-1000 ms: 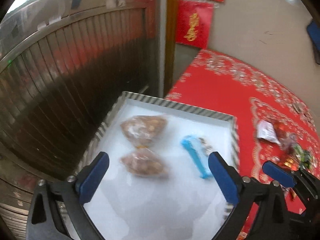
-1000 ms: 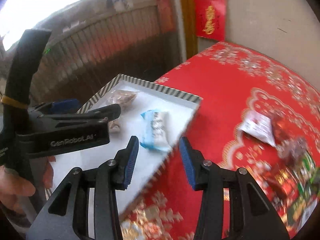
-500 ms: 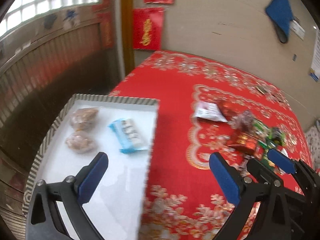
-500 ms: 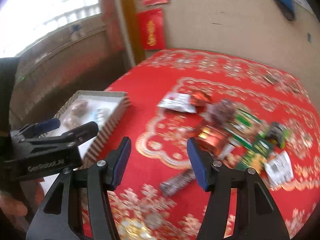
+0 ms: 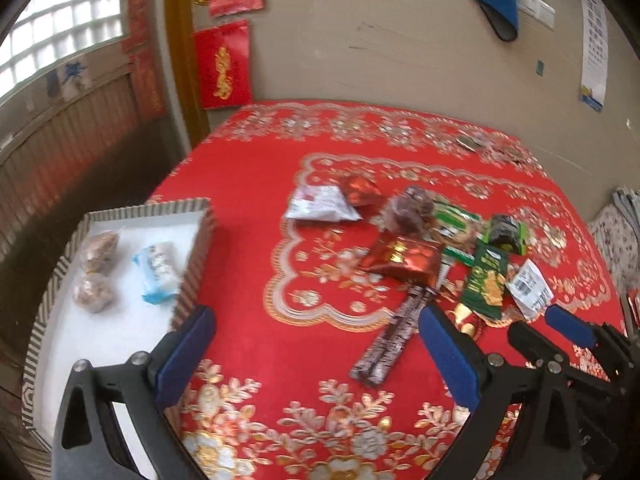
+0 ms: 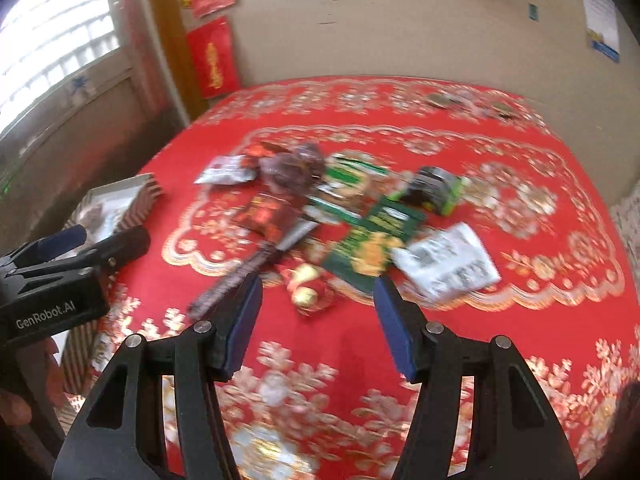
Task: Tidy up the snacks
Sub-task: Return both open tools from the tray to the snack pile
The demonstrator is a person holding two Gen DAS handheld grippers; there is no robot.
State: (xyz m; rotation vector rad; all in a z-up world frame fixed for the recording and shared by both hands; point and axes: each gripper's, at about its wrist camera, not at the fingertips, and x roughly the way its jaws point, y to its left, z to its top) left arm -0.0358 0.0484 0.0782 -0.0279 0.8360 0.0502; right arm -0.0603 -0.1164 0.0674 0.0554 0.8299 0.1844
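Observation:
A striped-rim white tray (image 5: 200, 236) at the table's left holds two clear bags of brown snacks (image 5: 98, 248) and a blue-white packet (image 5: 158, 268). A pile of loose snacks lies mid-table: a red foil packet (image 5: 404, 258), a dark long bar (image 5: 394, 338), a green packet (image 5: 486, 280), a white packet (image 5: 320, 204). My left gripper (image 5: 316, 356) is open and empty over the cloth beside the tray. My right gripper (image 6: 318, 316) is open and empty, just short of the pile, with a small red-gold candy (image 6: 306, 288) between its fingers' line.
The table carries a red cloth with gold patterns (image 5: 256, 184). A wall with red hangings (image 5: 222, 68) stands behind. Wooden panelling (image 5: 60, 148) runs at the left. The right gripper's tips show in the left wrist view (image 5: 568, 326).
Both grippers have swung right, away from the tray and toward the snack pile. The right gripper has opened wider. The blue-white packet stays in the tray.

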